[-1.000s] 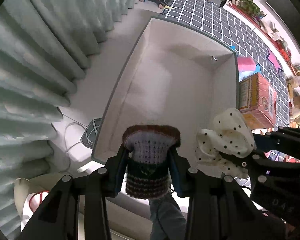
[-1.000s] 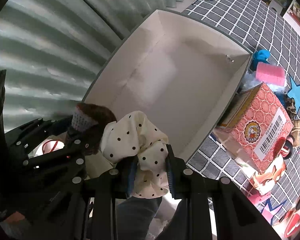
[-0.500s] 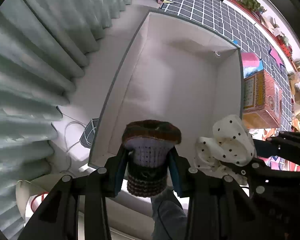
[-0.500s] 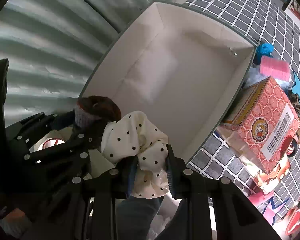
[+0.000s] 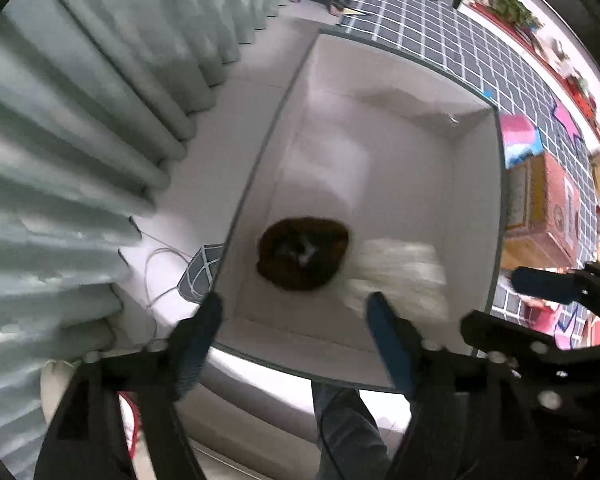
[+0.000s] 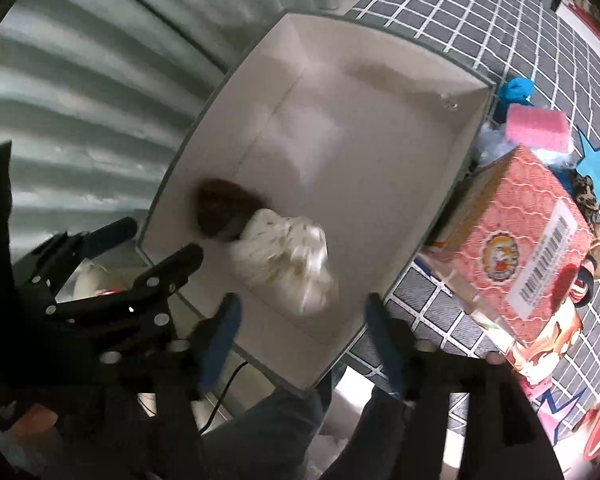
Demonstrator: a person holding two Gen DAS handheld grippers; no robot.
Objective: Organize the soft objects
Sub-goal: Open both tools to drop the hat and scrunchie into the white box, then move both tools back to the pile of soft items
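Pleated grey-green curtain [image 5: 80, 152] hung along the left. Beside it sat the white box [image 5: 476, 200], deep, smooth-walled, thin grey rim. Near its near-left corner lay the brown knitted piece [image 5: 302, 254], rounded and fuzzy; touching its right side was the cream cloth [image 5: 400, 276], crumpled and blurred. Above them the left gripper [image 5: 294, 332] was opening, nothing between its blue pads. The right gripper [image 6: 300, 330] was opening too, empty. A pink printed carton [image 6: 516, 248] stood right of the box.
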